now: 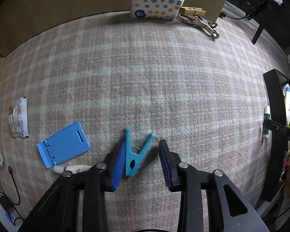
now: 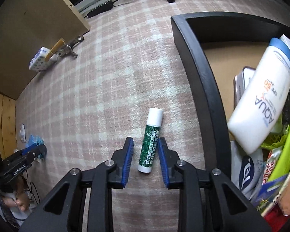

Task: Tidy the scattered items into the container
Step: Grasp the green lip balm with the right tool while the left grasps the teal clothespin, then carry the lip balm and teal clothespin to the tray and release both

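1. Lip balm stick point(image 2: 150, 140) lies on the checked cloth point(image 2: 110, 89), just left of the black container point(image 2: 203, 81), between the right gripper's point(image 2: 145, 154) parted pads, not pressed.
2. Blue clothespin point(image 1: 136, 152) leans on the left gripper's point(image 1: 143, 162) left pad; jaws released.

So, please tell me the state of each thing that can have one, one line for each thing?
left gripper: open, straddling the clip
blue clothespin: on the cloth, against the left pad, not clamped
right gripper: open, straddling the tube
lip balm tube: capped, lying flat, not gripped
black container: open top, already holding many items
blue phone stand: folded flat
metal clip: lying on the cloth
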